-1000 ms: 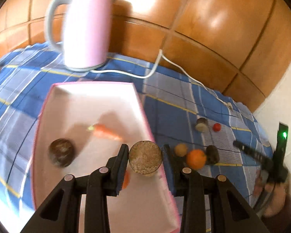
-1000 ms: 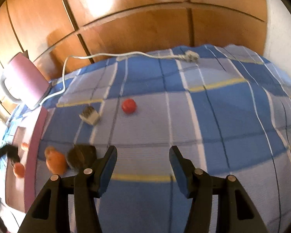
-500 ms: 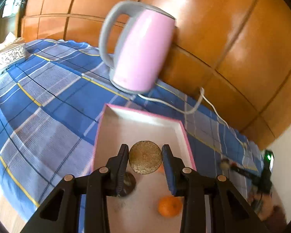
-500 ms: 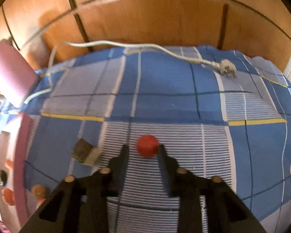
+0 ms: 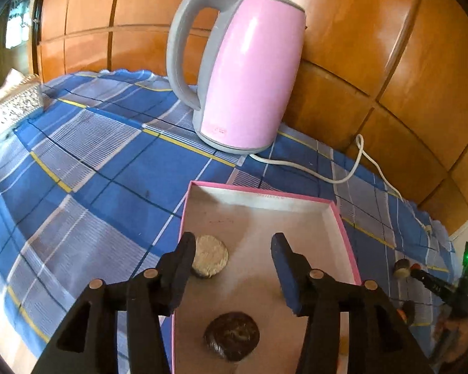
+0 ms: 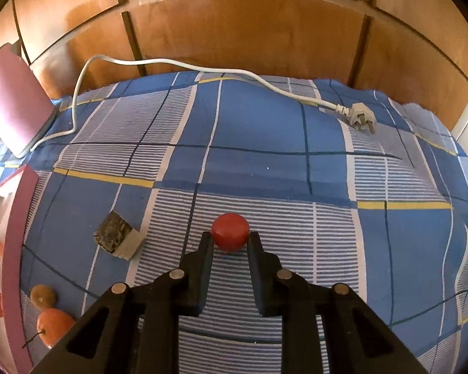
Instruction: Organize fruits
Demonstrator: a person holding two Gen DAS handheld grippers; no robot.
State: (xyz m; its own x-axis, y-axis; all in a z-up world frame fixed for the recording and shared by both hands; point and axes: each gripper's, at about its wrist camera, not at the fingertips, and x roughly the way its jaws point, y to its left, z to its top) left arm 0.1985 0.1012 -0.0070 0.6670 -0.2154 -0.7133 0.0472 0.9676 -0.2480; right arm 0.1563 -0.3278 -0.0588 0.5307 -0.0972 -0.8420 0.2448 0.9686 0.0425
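Fruits lie partly in a pink-rimmed cardboard box and partly on the blue checked cloth. In the box, a flat, round, rough tan slice rests by the left finger of the left gripper, whose jaws are opening with nothing pressed between them; a dark wrinkled fruit sits nearer. The right gripper is clamped tight on a smooth red ball on the cloth. To its left sits a rough wedge-shaped piece. A glossy pink kettle stands far behind the box, its white cord trailing right.
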